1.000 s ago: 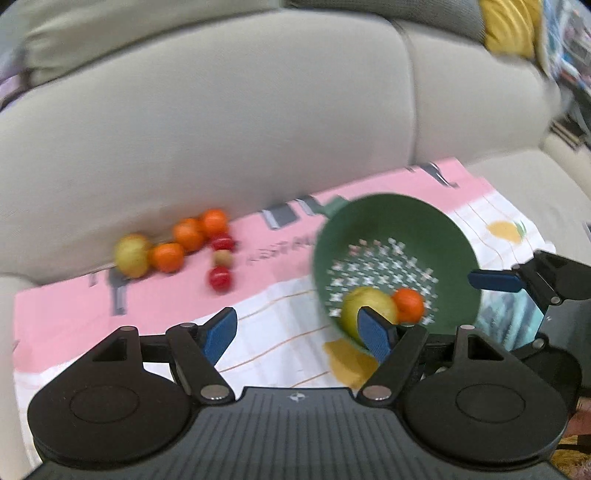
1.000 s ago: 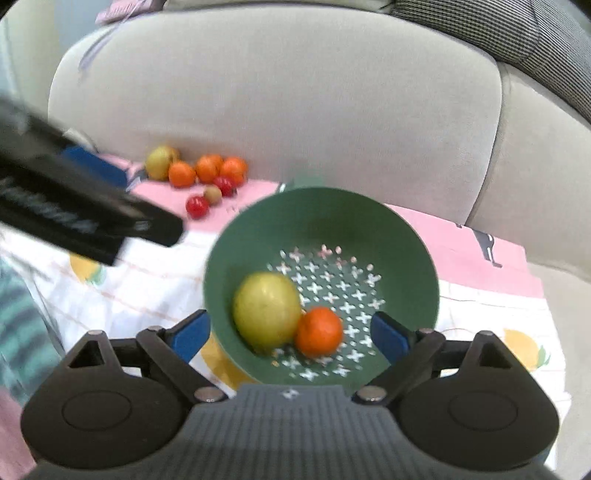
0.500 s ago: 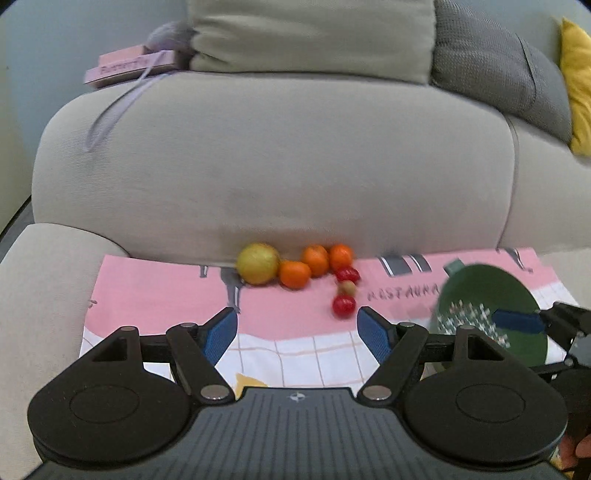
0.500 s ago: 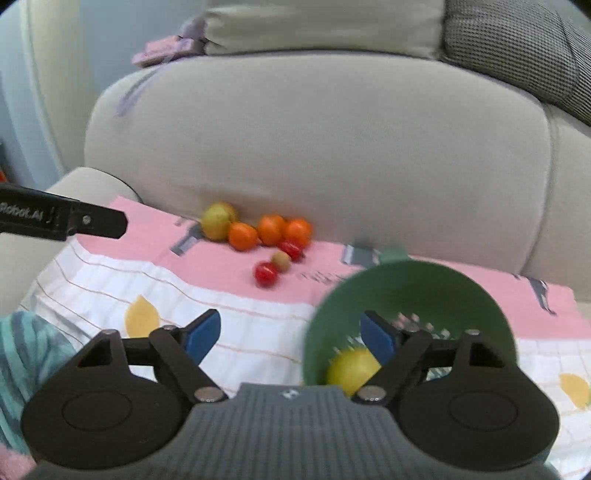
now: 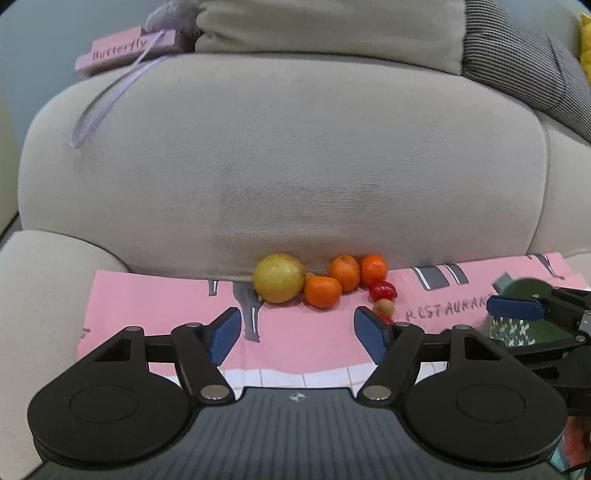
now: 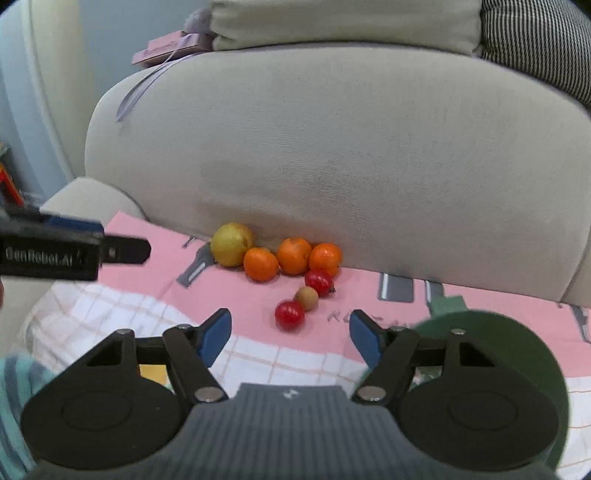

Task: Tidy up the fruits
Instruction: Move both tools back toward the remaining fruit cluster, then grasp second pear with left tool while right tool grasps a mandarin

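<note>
A yellow-green pear (image 5: 279,283) (image 6: 232,249), three oranges (image 5: 322,291) (image 6: 260,263), two red fruits (image 6: 290,315) and a small brown fruit (image 6: 306,298) lie in a cluster on the pink cloth (image 5: 155,295) against the sofa back. The green colander (image 6: 517,332) (image 5: 524,325) is at the right, mostly hidden behind my right gripper; its contents do not show. My left gripper (image 5: 297,334) is open and empty, facing the pear and oranges. My right gripper (image 6: 290,334) is open and empty, just short of the red fruit.
The beige sofa back (image 5: 295,166) rises right behind the fruit. A pink "Butterfly" book (image 5: 125,51) and cushions (image 5: 332,29) lie on top of it. The sofa arm (image 5: 40,288) is at the left. The cloth turns white-checked (image 6: 110,317) toward me.
Both grippers have swung left and away from the colander, which has slid to the right edge of both views. The fruit cluster now sits centred ahead of both. Both stay open.
</note>
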Available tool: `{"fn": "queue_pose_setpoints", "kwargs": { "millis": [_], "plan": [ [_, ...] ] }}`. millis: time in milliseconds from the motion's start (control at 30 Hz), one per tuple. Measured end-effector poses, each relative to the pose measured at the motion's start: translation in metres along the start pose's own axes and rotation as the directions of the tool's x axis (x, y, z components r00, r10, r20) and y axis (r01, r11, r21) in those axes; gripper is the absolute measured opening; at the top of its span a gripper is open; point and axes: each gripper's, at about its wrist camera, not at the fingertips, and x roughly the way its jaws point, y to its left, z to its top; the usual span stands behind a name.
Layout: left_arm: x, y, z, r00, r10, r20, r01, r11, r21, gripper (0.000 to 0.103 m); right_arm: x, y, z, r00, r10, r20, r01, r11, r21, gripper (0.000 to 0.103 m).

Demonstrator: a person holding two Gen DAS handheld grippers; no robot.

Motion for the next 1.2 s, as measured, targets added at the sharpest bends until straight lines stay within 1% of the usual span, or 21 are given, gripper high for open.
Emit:
{"fn": "queue_pose_setpoints", "kwargs": {
  "millis": [167, 233, 300, 400, 500, 633, 833, 900, 1033, 1133, 1200],
  "plan": [
    [0.027, 0.014, 0.010, 0.999, -0.029, -0.022, 0.028, 0.998, -0.064, 0.083, 0.031, -0.004, 0.021, 1.000, 0.025, -0.011, -0.025, 0.998, 0.049, 0.068],
    [0.038, 0.019, 0.012, 0.999, -0.038, -0.030, 0.035, 0.996, -0.084, 0.082, 0.045, -0.006, 0.027, 0.999, 0.024, -0.023, -0.022, 0.998, 0.055, 0.063],
    [0.050, 0.024, 0.015, 0.998, -0.043, -0.039, 0.039, 0.994, -0.101, 0.083, 0.061, -0.008, 0.033, 0.999, 0.018, -0.044, -0.015, 0.998, 0.057, 0.055],
    [0.068, 0.029, 0.018, 0.997, -0.044, -0.061, 0.037, 0.992, -0.123, 0.083, 0.084, -0.015, 0.039, 0.996, -0.001, -0.086, 0.007, 0.998, 0.065, 0.050],
    [0.087, 0.034, 0.019, 0.995, -0.060, -0.083, 0.047, 0.987, -0.155, 0.084, 0.107, -0.024, 0.043, 0.993, -0.004, -0.121, 0.015, 0.996, 0.089, 0.046],
    [0.108, 0.040, 0.020, 0.992, -0.084, -0.092, 0.065, 0.979, -0.191, 0.086, 0.131, -0.035, 0.047, 0.988, 0.012, -0.156, 0.010, 0.991, 0.137, 0.046],
    [0.135, 0.050, 0.022, 0.987, -0.100, -0.122, 0.070, 0.971, -0.228, 0.086, 0.163, -0.043, 0.051, 0.979, 0.024, -0.200, 0.012, 0.984, 0.175, 0.044],
    [0.141, 0.052, 0.022, 0.986, -0.108, -0.129, 0.076, 0.969, -0.234, 0.086, 0.171, -0.045, 0.052, 0.975, 0.028, -0.220, 0.012, 0.984, 0.178, 0.040],
    [0.151, 0.056, 0.020, 0.984, -0.126, -0.126, 0.091, 0.964, -0.248, 0.086, 0.184, -0.048, 0.053, 0.970, 0.017, -0.241, 0.025, 0.985, 0.171, 0.040],
    [0.157, 0.060, 0.016, 0.982, -0.130, -0.135, 0.091, 0.962, -0.258, 0.086, 0.192, -0.051, 0.053, 0.965, 0.040, -0.259, 0.008, 0.984, 0.180, 0.040],
    [0.161, 0.061, 0.014, 0.981, -0.134, -0.139, 0.093, 0.960, -0.266, 0.086, 0.195, -0.051, 0.053, 0.965, 0.043, -0.258, 0.005, 0.983, 0.183, 0.041]
  ]
}}
